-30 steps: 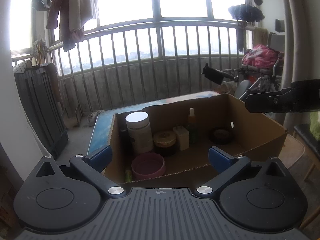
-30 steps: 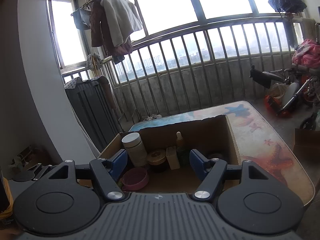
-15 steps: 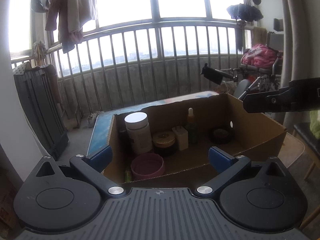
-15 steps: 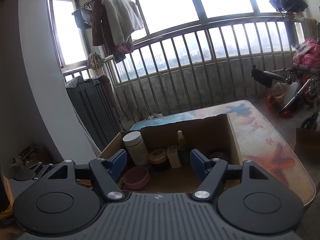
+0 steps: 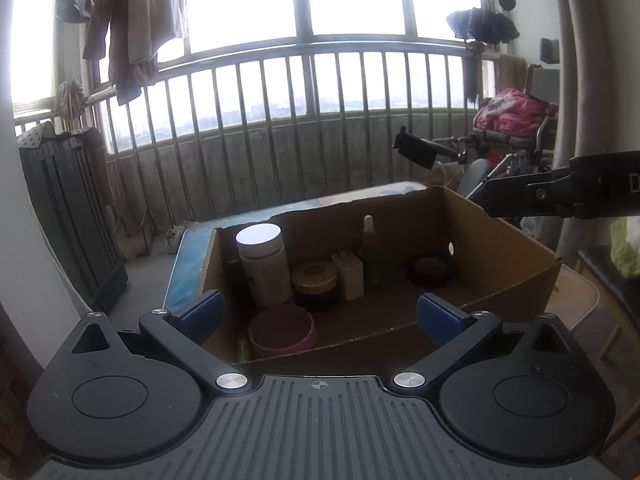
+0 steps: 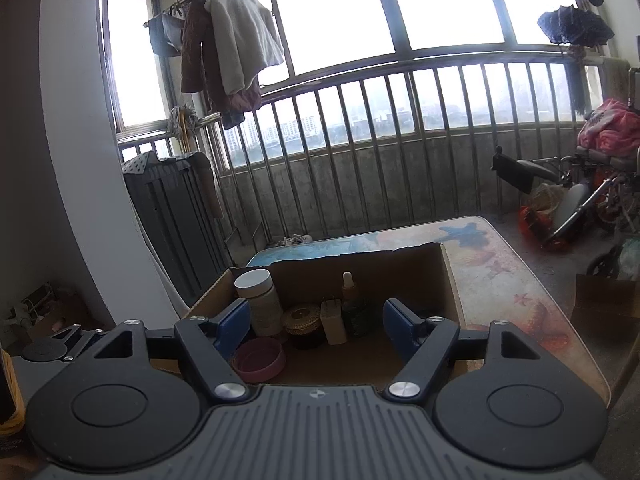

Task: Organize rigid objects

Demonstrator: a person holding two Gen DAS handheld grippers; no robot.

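An open cardboard box [image 5: 500, 252] stands on a patterned table [image 6: 496, 276]. Inside it are a white-lidded jar [image 5: 264, 264], a round gold-lidded tin [image 5: 314, 278], a white plug adapter [image 5: 348, 276], a green dropper bottle [image 5: 370, 256], a dark round dish [image 5: 432, 270], a pink bowl [image 5: 282, 330] and a small green item [image 5: 242, 350]. The box also shows in the right wrist view [image 6: 452, 292]. My left gripper [image 5: 320, 316] is open and empty, just before the box's near wall. My right gripper [image 6: 316, 324] is open and empty, held back above the box.
A metal balcony railing [image 6: 360, 160] runs behind the table. A dark folded rack [image 5: 68, 216] leans at the left. A wheelchair with pink bedding [image 5: 516, 120] stands at the right. The right gripper's body [image 5: 568, 192] juts in from the right edge of the left wrist view.
Both views have drifted slightly; the right gripper has backed away a little from the box. Both grippers stay open and empty.
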